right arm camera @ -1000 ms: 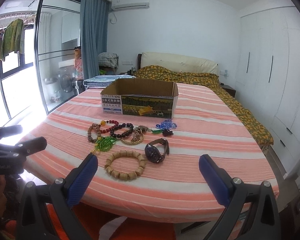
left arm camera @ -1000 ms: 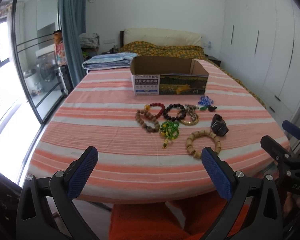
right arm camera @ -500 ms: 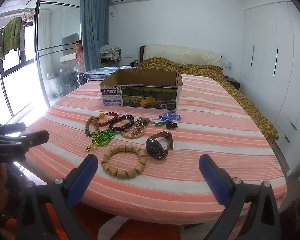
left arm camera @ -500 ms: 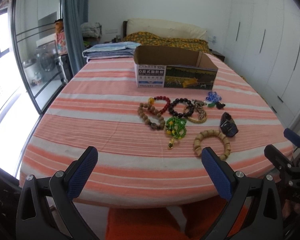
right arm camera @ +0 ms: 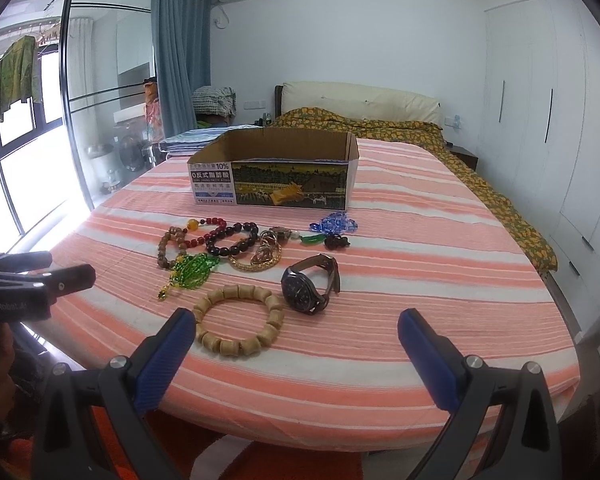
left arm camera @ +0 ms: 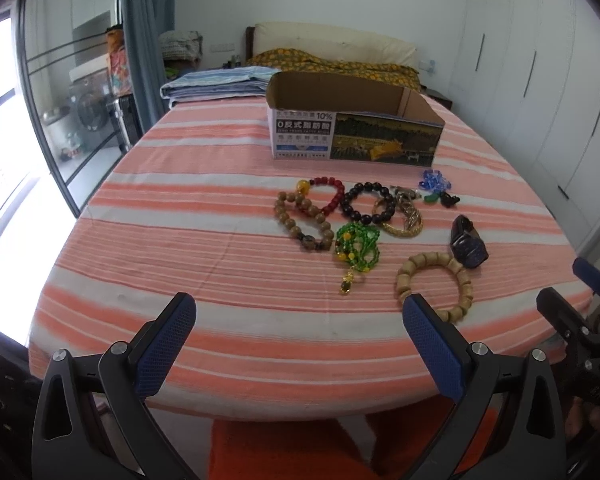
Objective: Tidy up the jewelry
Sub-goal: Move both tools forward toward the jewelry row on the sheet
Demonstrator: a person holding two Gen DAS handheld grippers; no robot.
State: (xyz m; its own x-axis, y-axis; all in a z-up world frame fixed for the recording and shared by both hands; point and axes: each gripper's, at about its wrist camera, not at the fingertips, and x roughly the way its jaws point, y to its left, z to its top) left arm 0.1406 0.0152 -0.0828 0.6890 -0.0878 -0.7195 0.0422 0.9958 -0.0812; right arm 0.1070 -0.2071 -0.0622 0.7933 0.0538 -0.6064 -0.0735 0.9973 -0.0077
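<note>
Jewelry lies in a little bunch on the striped bed cover [right arm camera: 420, 320], all on the near side of the open cardboard box [right arm camera: 276, 184]. I think it is spread out like that so each piece can be picked up alone and dropped in the box.

Closest to the bed's edge, well in front of the box, is the pale wooden bead bracelet [right arm camera: 238, 322]. Just beside it, and a bit nearer the box, sits the dark watch [right arm camera: 308, 284], standing on its strap. Then comes the green bead string [right arm camera: 190, 270], and behind that the brown bead bracelet [left arm camera: 302, 220], the red bead bracelet [left arm camera: 326, 196], the black bead bracelet [left arm camera: 366, 202] and a gold chain [right arm camera: 262, 258]. The blue charm [right arm camera: 336, 224] is nearest the box. I cannot see inside the box.

Both tools hang low over the near edge of the bed and point toward the box. The left gripper [left arm camera: 300, 344] is spread wide with nothing in it. The right gripper [right arm camera: 294, 354] is wide apart too, with the wooden bracelet and watch just ahead. Nothing has been grabbed yet, I'd say.
</note>
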